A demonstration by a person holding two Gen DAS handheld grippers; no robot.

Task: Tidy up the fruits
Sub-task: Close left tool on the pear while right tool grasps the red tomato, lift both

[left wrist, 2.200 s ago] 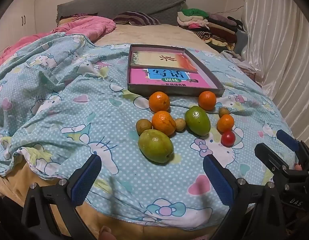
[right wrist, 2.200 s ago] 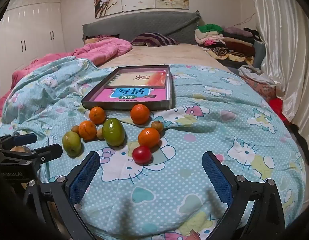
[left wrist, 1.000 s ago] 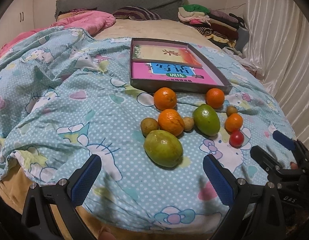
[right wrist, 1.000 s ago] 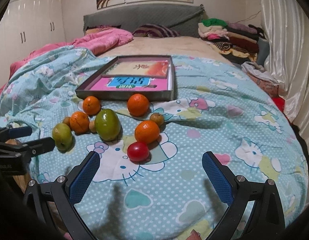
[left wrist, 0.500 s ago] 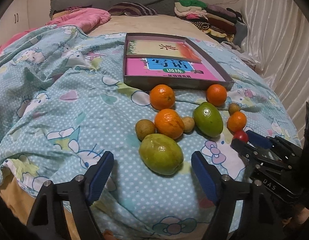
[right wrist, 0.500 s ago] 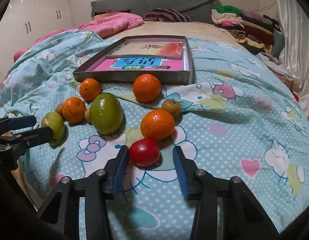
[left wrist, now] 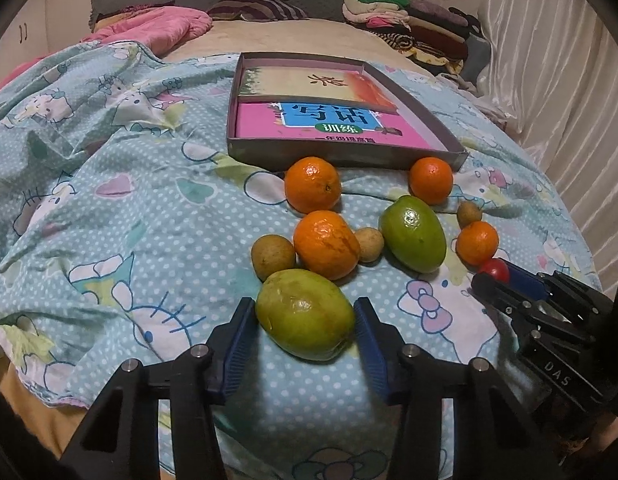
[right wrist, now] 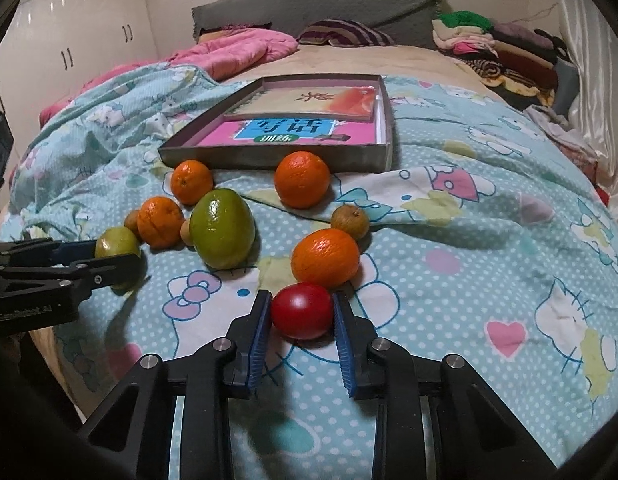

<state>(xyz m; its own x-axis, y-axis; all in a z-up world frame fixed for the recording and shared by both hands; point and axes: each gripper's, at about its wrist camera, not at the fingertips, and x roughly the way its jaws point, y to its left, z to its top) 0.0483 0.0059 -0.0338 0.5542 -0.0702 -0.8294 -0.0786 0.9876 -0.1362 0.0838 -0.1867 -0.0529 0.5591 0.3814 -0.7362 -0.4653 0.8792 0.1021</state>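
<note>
Nearest, L gripper is closed round the near green mango, pads touching both flanks; fruit not yet lifted off the Hello Kitty quilt. R gripper is likewise clamped on the red tomato, w/ an orange touching it just behind. Risks, judged: tomato could be bruised or squirted out if squeezed hard; the orange may be nudged & rolled on the soft slope when the tomato is raised. Mango is held near its end, so a slip is possible. Further back lie the 2nd mango, more oranges, small brown fruits. Farthest: the box tray, w/ books inside.
</note>
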